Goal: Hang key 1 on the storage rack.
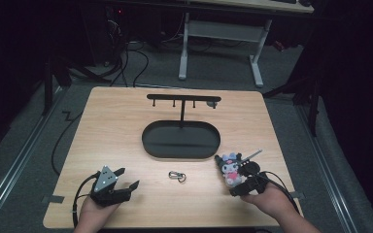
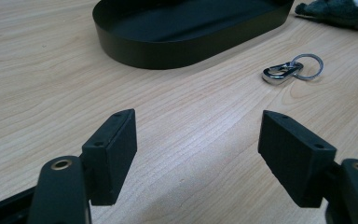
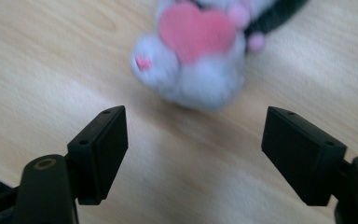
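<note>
— Both my black grippers, left (image 2: 198, 154) and right (image 3: 193, 156), gape with nothing between them

— And the toy?

— Grey-and-pink plush keychain doll (image 3: 198, 56) lies upper centre of the frame, probably soft and light; I'd pinch its belly

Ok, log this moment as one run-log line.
left gripper: open, idle | right gripper: open, facing plush toy | keyring clip: on table
</note>
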Demonstrator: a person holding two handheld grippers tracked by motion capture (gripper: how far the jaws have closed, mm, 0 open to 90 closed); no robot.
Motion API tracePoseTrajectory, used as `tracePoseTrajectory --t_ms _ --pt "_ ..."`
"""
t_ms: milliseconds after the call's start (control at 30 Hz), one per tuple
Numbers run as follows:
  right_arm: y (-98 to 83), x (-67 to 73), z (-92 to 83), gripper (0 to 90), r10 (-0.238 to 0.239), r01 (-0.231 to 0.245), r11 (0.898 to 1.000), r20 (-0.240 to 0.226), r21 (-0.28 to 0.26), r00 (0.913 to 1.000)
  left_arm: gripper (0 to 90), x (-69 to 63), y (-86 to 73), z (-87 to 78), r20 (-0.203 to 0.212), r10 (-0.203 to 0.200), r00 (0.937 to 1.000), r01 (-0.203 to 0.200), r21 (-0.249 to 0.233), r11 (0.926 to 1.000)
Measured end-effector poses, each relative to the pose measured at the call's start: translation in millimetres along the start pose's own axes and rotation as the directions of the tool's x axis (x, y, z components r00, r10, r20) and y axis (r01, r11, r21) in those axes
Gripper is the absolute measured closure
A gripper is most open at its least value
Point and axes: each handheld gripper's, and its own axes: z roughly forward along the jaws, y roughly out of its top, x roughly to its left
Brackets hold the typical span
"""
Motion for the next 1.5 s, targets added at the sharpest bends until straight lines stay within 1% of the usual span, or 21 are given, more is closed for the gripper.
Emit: tracePoseTrajectory --t_ms 33,100,333,400,433,533,600,700,733,767,800,833,900,967,1033,1133,1233,1300,1367,1400,1500 --pt "4.0 1.2 1.4 18.4 0.007 -0.007 1.0 0.011 -0.011 0.9999 28.8 0.2 -0.1 -0.1 -0.001 -0.001 1.0 0.001 -0.001 1.0" --pt "10.2 2.4 4.3 18.1 0.019 -0.019 1.0 0.002 -0.018 0.9998 28.7 0.6 -0.3 -0.4 0.0 -0.002 1.0 0.002 -0.001 1.0" --pt "25.8 5.7 15.0 17.8 0.023 -0.023 1.0 0.009 -0.005 0.9997 28.8 0.2 -0.9 0.1 0.004 0.004 1.0 -0.004 0.004 1.0" --pt "28.7 5.4 16.1 21.0 0.028 -0.028 1.0 0.032 0.001 0.9991 28.7 -0.1 -1.0 0.4 0.004 0.005 1.0 -0.005 0.003 1.0" --pt "30.1 4.5 18.5 23.8 0.045 -0.045 0.999 0.024 0.0 0.9987 28.7 -0.1 -1.2 0.3 0.005 0.006 1.0 -0.006 0.003 1.0" --pt "30.3 4.4 19.2 26.4 0.046 -0.046 0.999 0.033 0.0 0.9984 28.7 -0.1 -1.3 0.0 0.005 0.007 1.0 -0.007 0.003 1.0" --pt "28.5 1.8 16.5 32.6 0.052 -0.052 0.999 0.035 -0.003 0.998 28.7 0.0 -1.3 -0.2 0.006 0.007 1.0 -0.007 0.002 1.0" --pt "25.8 -1.2 14.3 35.6 0.053 -0.053 0.999 0.025 -0.002 0.9983 28.7 -0.3 -1.4 0.2 0.007 0.009 0.9999 -0.009 0.004 1.0" --pt "22.9 -4.0 11.4 41.5 0.041 -0.041 0.999 0.035 0.005 0.9986 28.7 -0.3 -1.4 0.3 0.009 0.009 0.9999 -0.009 0.005 0.9999" --pt "22.9 -4.0 11.4 41.5 0.041 -0.041 0.999 0.035 0.005 0.9986 28.7 -0.4 -1.3 0.4 0.01 0.01 0.9999 -0.01 0.005 0.9999" --pt "22.0 -4.3 10.0 46.1 0.035 -0.035 0.999 0.04 0.008 0.9986 28.7 -0.7 -1.3 0.5 0.011 0.011 0.9999 -0.011 0.005 0.9999" --pt "20.3 -5.3 8.9 46.7 0.02 -0.02 1.0 0.041 -0.003 0.999 28.7 -1.1 -1.3 0.7 0.01 0.013 0.9999 -0.013 0.004 0.9999" --pt "17.9 -6.1 7.6 47.4 -0.004 0.004 1.0 0.049 0.01 0.9988 28.7 -1.4 -1.2 0.7 0.011 0.015 0.9998 -0.015 0.007 0.9999" --pt "15.7 -7.2 7.4 46.6 -0.065 0.065 0.998 0.051 0.015 0.9966 28.7 -1.7 -1.3 0.8 0.012 0.016 0.9998 -0.016 0.006 0.9999" --pt "15.5 -7.9 7.6 45.8 -0.064 0.064 0.998 0.046 0.017 0.9969 28.7 -1.9 -1.4 1.0 0.012 0.016 0.9998 -0.016 0.005 0.9999" --pt "17.0 -9.5 10.1 38.6 -0.031 0.03 0.999 0.024 0.015 0.9992 28.7 -1.9 -1.4 1.0 0.014 0.016 0.9998 -0.016 0.008 0.9998" --pt "20.5 -7.9 13.3 35.0 0.0 0.0 1.0 0.026 0.005 0.9997 28.7 -1.8 -1.5 0.8 0.013 0.015 0.9998 -0.015 0.004 0.9999" --pt "22.6 -7.0 17.1 36.0 0.017 -0.017 1.0 0.017 0.001 0.9997 28.7 -1.3 -1.4 0.5 0.013 0.013 0.9998 -0.013 0.003 0.9999" --pt "23.4 -6.4 20.4 38.5 0.019 -0.019 1.0 0.024 0.017 0.9995 28.7 -0.6 -1.6 0.2 0.015 0.013 0.9998 -0.013 0.005 0.9999" --pt "23.3 -5.8 21.5 43.2 0.016 -0.016 1.0 0.034 0.014 0.9993 28.7 -0.4 -1.7 0.1 0.015 0.013 0.9998 -0.013 0.005 0.9999" --pt "23.2 -5.7 21.4 46.8 -0.001 0.001 1.0 0.045 0.012 0.999 28.7 -0.2 -1.9 0.2 0.015 0.011 0.9998 -0.011 0.003 0.9999"
